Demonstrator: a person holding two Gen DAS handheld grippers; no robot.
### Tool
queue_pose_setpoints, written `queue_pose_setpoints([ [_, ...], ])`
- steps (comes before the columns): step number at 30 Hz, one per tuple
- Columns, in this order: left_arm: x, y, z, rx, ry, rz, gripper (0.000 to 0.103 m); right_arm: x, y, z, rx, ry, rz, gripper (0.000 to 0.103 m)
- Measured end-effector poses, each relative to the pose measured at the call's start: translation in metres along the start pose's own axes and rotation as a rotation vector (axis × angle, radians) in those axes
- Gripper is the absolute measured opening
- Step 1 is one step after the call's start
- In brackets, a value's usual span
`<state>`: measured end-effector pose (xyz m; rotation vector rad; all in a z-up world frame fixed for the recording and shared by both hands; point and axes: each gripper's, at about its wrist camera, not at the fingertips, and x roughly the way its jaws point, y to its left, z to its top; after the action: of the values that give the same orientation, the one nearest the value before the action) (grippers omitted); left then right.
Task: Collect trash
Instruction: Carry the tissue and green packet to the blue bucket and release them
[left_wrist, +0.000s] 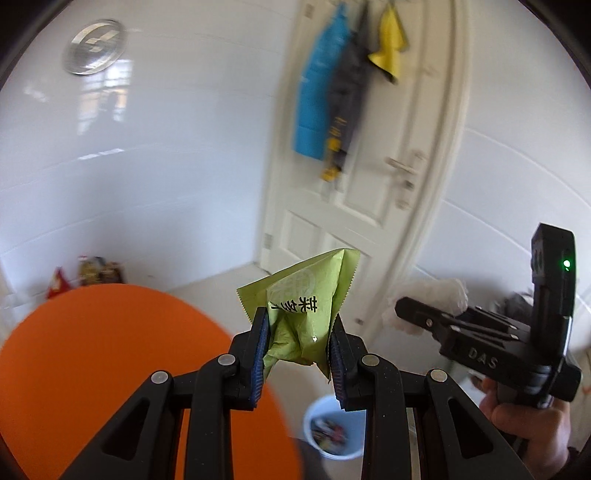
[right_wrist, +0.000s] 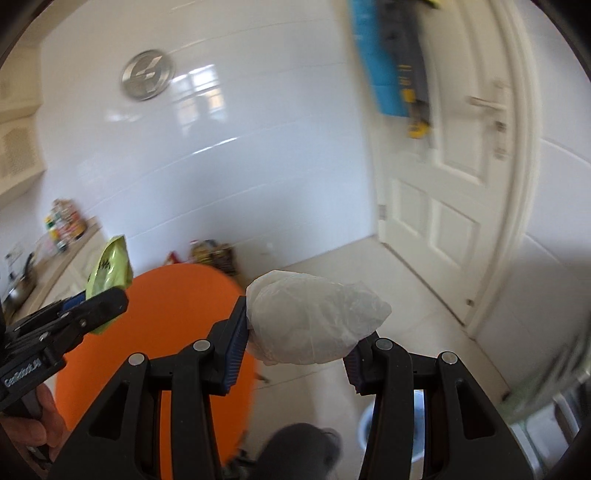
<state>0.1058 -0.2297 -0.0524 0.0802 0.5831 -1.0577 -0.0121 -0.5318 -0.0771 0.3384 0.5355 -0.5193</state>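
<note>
A crumpled green snack wrapper (left_wrist: 306, 314) with black print is pinched between the blue pads of my left gripper (left_wrist: 297, 349), which is shut on it. Below it on the floor stands a light blue trash bin (left_wrist: 332, 428) with trash inside. My right gripper (right_wrist: 295, 347) is shut on a crumpled white plastic bag (right_wrist: 314, 321). In the left wrist view the right gripper (left_wrist: 402, 306) shows at the right, held by a hand (left_wrist: 524, 417), with the white bag (left_wrist: 436, 295) at its tips. The right wrist view catches the green wrapper (right_wrist: 109, 266) at the left and the bin (right_wrist: 369, 424) low between the fingers.
An orange round table (left_wrist: 118, 369) fills the lower left. A white door (left_wrist: 354, 184) with hanging blue, dark and yellow cloths stands ahead, with white tiled walls around. Snack packets (left_wrist: 96, 273) lie on the floor by the wall. A kitchen counter (right_wrist: 37, 266) is at far left.
</note>
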Motion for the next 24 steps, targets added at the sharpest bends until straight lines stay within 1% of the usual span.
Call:
queue_pose_setpoints([
  [2, 0.026, -0.013, 0.007, 0.015, 0.051, -0.047, 0.026, -0.005, -0.033, -0.005, 0.043, 0.006, -0.055, 0.045],
  [3, 0.046, -0.018, 0.012, 0.018, 0.088, -0.082, 0.026, -0.006, -0.046, -0.008, 0.060, 0.011, -0.080, 0.046],
  [4, 0.061, -0.021, 0.015, 0.018, 0.115, -0.098, 0.026, -0.007, -0.062, -0.012, 0.080, 0.020, -0.107, 0.046],
  [6, 0.089, -0.027, 0.016, 0.020, 0.176, -0.138, 0.026, 0.001, -0.093, -0.023, 0.121, 0.053, -0.155, 0.045],
  [9, 0.131, -0.043, 0.010, 0.034, 0.267, -0.175, 0.026, 0.012, -0.137, -0.040, 0.182, 0.110, -0.197, 0.046],
  [11, 0.161, -0.055, 0.009, 0.035, 0.322, -0.186, 0.026, 0.023, -0.161, -0.053, 0.218, 0.154, -0.218, 0.046],
  [14, 0.203, -0.068, 0.011, 0.046, 0.406, -0.199, 0.026, 0.042, -0.184, -0.072, 0.263, 0.209, -0.234, 0.045],
  [16, 0.231, -0.069, 0.002, 0.043, 0.466, -0.208, 0.026, 0.052, -0.197, -0.083, 0.292, 0.239, -0.237, 0.046],
  [21, 0.296, -0.080, -0.010, 0.022, 0.576, -0.220, 0.026, 0.084, -0.228, -0.105, 0.348, 0.320, -0.244, 0.046],
  [23, 0.317, -0.077, -0.015, 0.010, 0.617, -0.217, 0.028, 0.098, -0.234, -0.110, 0.369, 0.347, -0.244, 0.047],
  [24, 0.338, -0.082, -0.010, 0.007, 0.639, -0.215, 0.028, 0.104, -0.239, -0.114, 0.380, 0.360, -0.241, 0.048],
])
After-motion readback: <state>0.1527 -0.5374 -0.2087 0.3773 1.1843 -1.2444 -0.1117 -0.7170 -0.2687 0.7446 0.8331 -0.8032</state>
